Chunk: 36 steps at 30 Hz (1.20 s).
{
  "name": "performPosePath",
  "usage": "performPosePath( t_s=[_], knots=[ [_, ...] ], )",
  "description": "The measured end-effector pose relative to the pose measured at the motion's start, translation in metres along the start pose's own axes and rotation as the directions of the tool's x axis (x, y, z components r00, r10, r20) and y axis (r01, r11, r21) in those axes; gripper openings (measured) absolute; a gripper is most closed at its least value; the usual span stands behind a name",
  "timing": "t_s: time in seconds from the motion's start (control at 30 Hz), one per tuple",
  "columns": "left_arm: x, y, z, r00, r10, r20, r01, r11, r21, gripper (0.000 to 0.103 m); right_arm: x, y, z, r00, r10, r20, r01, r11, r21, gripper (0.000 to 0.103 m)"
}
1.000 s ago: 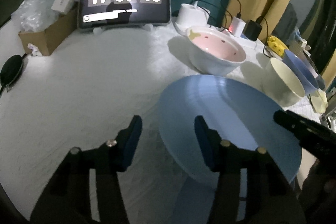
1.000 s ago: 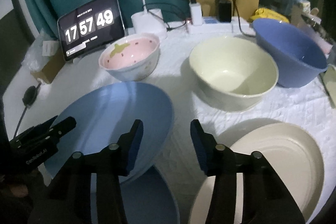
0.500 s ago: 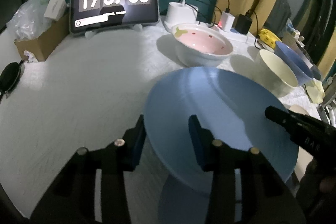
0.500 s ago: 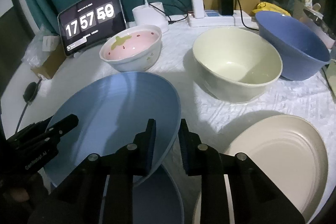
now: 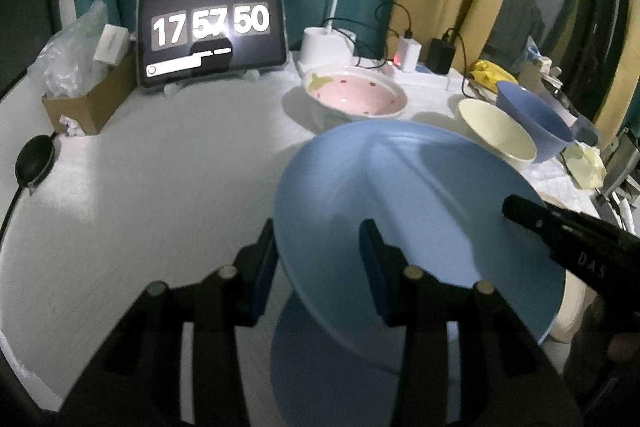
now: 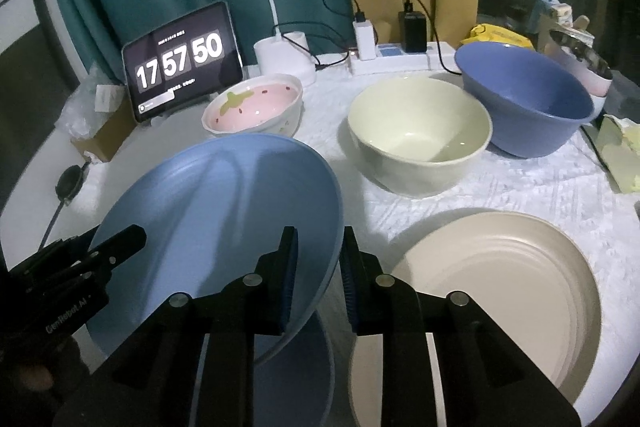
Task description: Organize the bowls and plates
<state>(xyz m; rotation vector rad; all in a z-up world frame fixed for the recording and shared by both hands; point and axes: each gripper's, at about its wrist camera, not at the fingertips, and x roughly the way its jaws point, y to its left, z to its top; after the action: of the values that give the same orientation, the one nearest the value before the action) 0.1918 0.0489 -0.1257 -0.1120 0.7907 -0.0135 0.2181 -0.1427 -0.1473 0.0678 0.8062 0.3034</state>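
Observation:
A light blue plate [image 5: 420, 207] [image 6: 220, 227] hangs tilted above the white table, held at opposite rims. My left gripper [image 5: 318, 267] is shut on its left rim and shows in the right wrist view as a black tip [image 6: 116, 247]. My right gripper [image 6: 318, 267] is shut on its right rim, and its tip [image 5: 560, 235] shows in the left wrist view. A second blue plate [image 6: 304, 367] lies right under it. A cream plate [image 6: 500, 287] lies to the right. Behind stand a strawberry bowl [image 6: 252, 103], a cream bowl [image 6: 420, 131] and a blue bowl [image 6: 524, 99].
At the back stand a tablet clock [image 5: 212, 31], a lamp base [image 5: 326, 45], a power strip with chargers [image 6: 396, 55] and a cardboard box with plastic bags [image 5: 84, 99]. A black round disc on a cable [image 5: 34, 163] lies at the left edge.
Both grippers closed on the blue plate's rims and raised it. The plate now sits higher and more tilted, and more of the blue plate under it shows.

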Motion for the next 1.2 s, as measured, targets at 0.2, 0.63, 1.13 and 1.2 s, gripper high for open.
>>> performPosePath(
  t_s=[0.2, 0.63, 1.13, 1.2],
  knots=[
    [-0.01, -0.015, -0.004, 1.0, -0.004, 0.008, 0.004, 1.0, 0.016, 0.042, -0.014, -0.008, -0.005, 1.0, -0.008, 0.022, 0.008, 1.0, 0.009, 0.023],
    [-0.023, -0.051, -0.016, 1.0, -0.01, 0.004, 0.01, 0.998, 0.059, 0.042, -0.042, -0.037, -0.022, 0.998, -0.019, 0.055, 0.017, 0.999, 0.046, 0.023],
    [-0.024, -0.101, -0.032, 0.999, -0.013, -0.031, 0.017, 0.991, 0.133, 0.042, -0.062, -0.08, -0.041, 0.996, -0.035, 0.08, 0.026, 0.994, 0.11, 0.023],
    [-0.022, -0.108, -0.033, 0.999, -0.012, -0.037, 0.017, 0.989, 0.145, 0.042, -0.064, -0.087, -0.043, 0.996, -0.036, 0.083, 0.026, 0.992, 0.12, 0.023]
  ],
)
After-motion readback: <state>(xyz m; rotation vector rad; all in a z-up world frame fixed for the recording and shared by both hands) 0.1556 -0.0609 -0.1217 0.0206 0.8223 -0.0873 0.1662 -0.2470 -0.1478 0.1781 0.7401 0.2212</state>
